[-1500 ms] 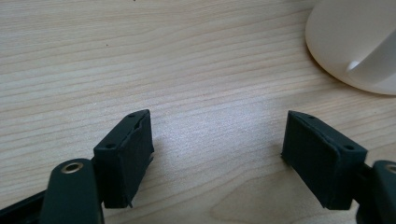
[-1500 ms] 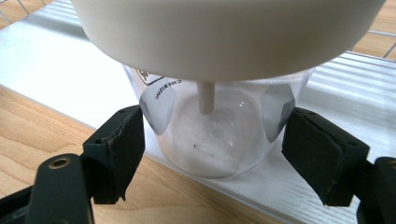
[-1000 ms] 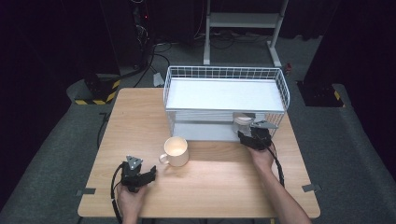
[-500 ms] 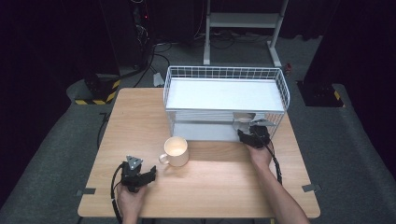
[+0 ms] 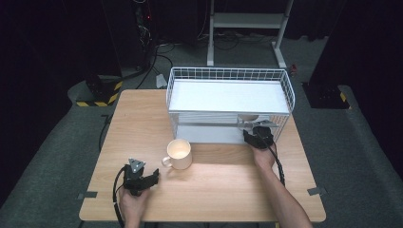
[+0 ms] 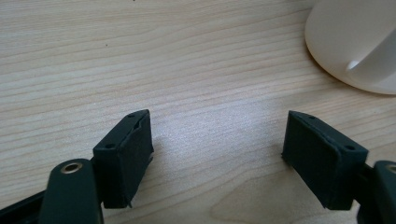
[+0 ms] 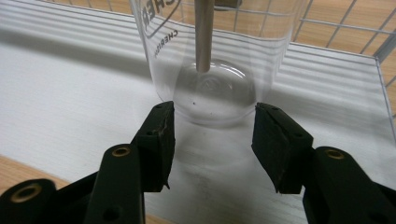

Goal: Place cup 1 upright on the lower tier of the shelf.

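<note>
Right gripper (image 7: 212, 140) at a clear glass (image 7: 219, 60).
Its jaws have just been closing, pressing the base at frame centre.

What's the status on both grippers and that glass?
Right gripper closing on clear glass base in rack lower shelf. Left gripper open, idle beside mug. Rack wires crowd the glass.

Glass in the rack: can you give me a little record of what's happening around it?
glass: clear, upright on the lower shelf of the rack
right gripper: shut on the glass, at its base
mug: cream, on the table in front of the rack, untouched
left gripper: open, low over the table near the mug
</note>
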Demonstrator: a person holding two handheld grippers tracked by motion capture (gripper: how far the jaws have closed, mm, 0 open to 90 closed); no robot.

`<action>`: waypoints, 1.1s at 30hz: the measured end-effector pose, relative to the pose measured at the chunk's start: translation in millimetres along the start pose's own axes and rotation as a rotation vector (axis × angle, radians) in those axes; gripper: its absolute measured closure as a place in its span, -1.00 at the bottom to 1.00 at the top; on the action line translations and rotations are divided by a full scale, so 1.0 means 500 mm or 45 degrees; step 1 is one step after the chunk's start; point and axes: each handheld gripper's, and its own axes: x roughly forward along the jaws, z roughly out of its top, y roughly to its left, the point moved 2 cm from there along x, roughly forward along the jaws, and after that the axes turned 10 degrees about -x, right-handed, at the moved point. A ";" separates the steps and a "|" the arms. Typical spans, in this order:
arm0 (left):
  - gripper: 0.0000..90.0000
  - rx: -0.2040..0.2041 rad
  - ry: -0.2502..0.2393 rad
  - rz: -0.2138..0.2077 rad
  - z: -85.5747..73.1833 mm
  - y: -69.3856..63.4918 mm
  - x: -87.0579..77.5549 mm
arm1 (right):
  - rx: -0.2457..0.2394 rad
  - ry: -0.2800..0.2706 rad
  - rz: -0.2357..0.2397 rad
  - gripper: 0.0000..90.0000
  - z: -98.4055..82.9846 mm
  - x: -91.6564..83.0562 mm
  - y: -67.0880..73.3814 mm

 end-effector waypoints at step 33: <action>-0.46 0.000 0.001 -0.001 0.000 0.000 0.000 | -0.020 -0.038 0.057 -0.09 0.000 -0.043 -0.007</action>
